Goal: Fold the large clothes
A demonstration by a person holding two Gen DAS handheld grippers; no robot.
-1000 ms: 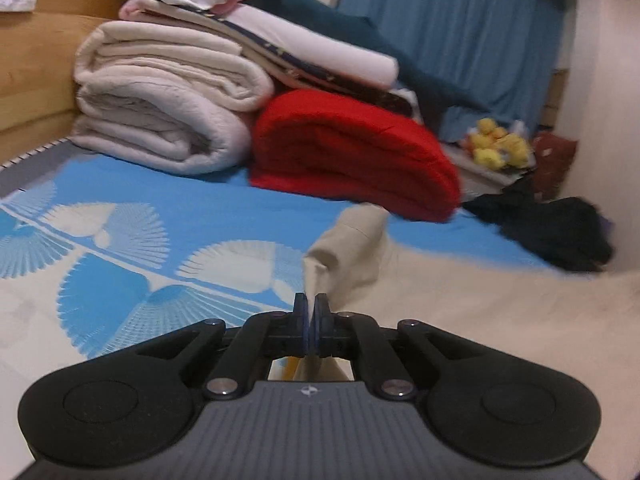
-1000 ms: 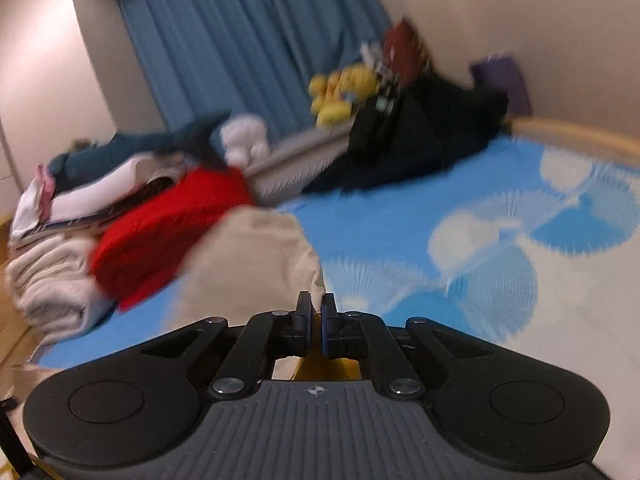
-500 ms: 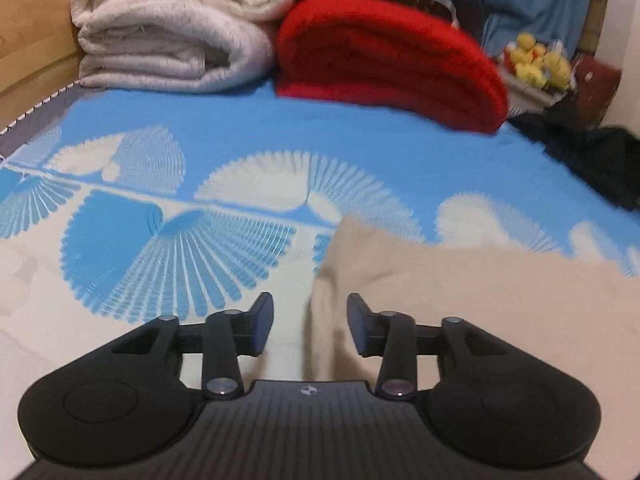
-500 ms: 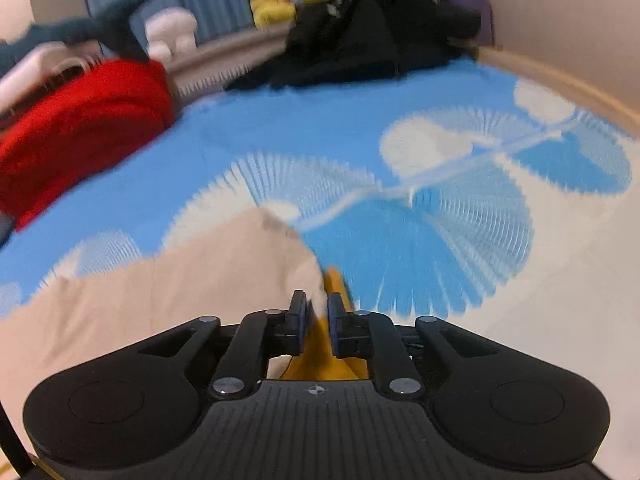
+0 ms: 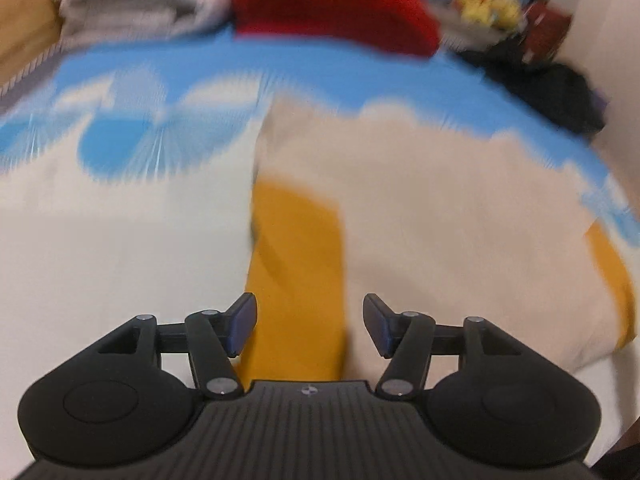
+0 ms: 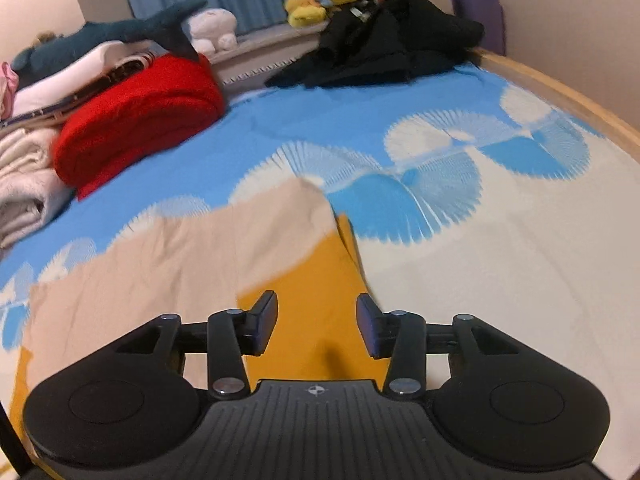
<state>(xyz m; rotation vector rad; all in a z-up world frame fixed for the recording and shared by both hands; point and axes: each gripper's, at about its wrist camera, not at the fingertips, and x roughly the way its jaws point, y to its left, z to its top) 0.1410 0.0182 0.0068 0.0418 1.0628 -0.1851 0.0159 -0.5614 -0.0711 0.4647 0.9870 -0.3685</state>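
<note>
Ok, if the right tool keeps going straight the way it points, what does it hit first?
Most likely the mustard-yellow cloth lying right under the right tool, whose jaws are opening with nothing gripped; depth is hard to judge.

Left gripper (image 5: 309, 325), right gripper (image 6: 316, 323): black ribbed bodies, silver pivot screws, blue-tinged pads.
</note>
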